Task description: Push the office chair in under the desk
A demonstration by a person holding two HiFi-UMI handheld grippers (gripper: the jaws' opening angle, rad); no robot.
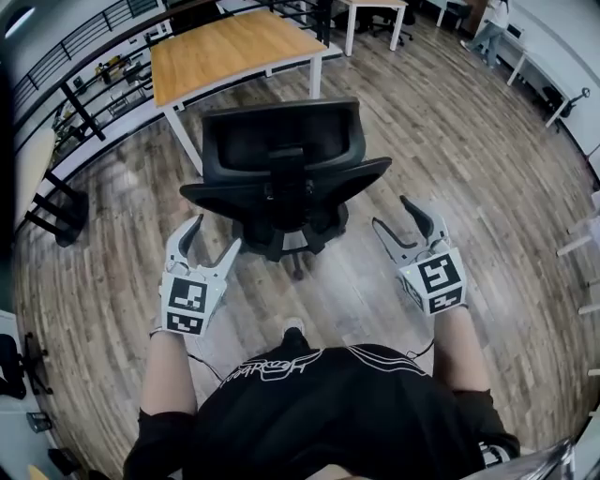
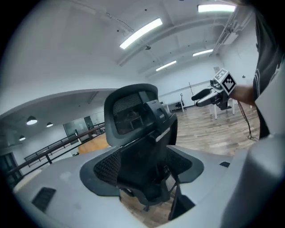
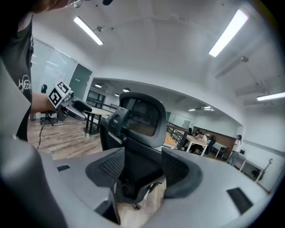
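A black office chair (image 1: 281, 169) stands on the wood floor with its back towards me, just in front of the wooden desk (image 1: 234, 47). My left gripper (image 1: 214, 234) is open at the chair's left rear, a little short of it. My right gripper (image 1: 391, 212) is open at the chair's right rear, also apart from it. Neither has anything between its fingers. In the left gripper view the chair (image 2: 138, 147) shows between the wide jaws, with the right gripper (image 2: 213, 91) beyond. The right gripper view frames the chair (image 3: 140, 133) the same way, with the left gripper (image 3: 67, 100) beyond.
A black railing (image 1: 75, 103) runs along the left. White desks (image 1: 375, 14) and another dark chair (image 1: 398, 19) stand at the back. A person (image 1: 489, 28) stands far right. White frame legs (image 1: 581, 244) stand at the right edge. People sit at a table (image 3: 200, 138).
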